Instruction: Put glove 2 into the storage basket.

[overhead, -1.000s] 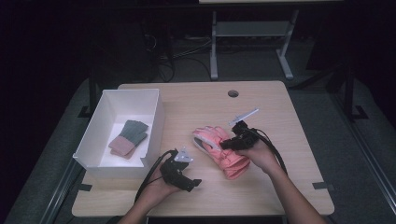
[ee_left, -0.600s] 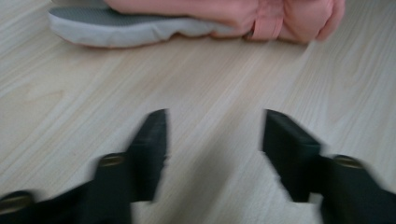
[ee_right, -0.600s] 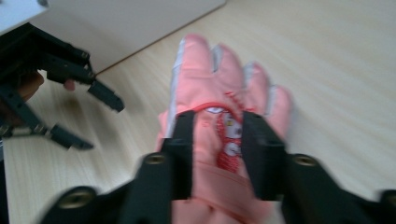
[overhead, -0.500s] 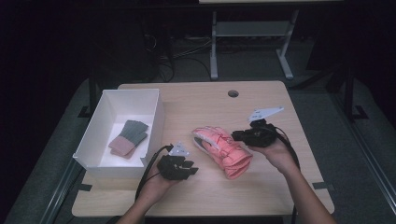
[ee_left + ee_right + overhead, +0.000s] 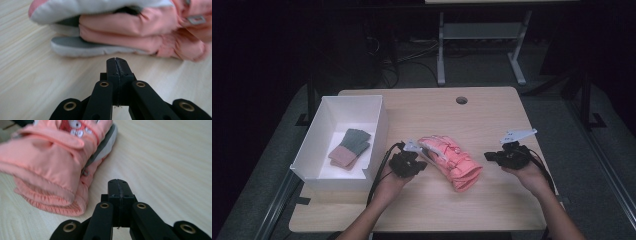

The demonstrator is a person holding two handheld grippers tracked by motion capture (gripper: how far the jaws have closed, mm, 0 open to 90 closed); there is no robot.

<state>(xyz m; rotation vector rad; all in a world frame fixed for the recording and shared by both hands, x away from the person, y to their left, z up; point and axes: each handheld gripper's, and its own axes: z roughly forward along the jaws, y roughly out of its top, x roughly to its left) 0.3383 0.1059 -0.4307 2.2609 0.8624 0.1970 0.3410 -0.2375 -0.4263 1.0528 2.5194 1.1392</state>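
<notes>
With both grippers off the pink gloves, nothing is gripped. Left gripper: jaws pressed together, empty, tips low over the table, just short of the gloves' grey-and-white fingertips. In the high view it sits right beside the stack's left edge; whether it touches can't be told. Right gripper: jaws also closed on nothing, aimed at the cuff end, clear gap to the fabric. High view puts it near the stack's right side, apart from it. Gloves lie stacked one on the other, mid-table, cuffs toward the person. White box at the left table edge holds a folded green-and-pink knit piece.
</notes>
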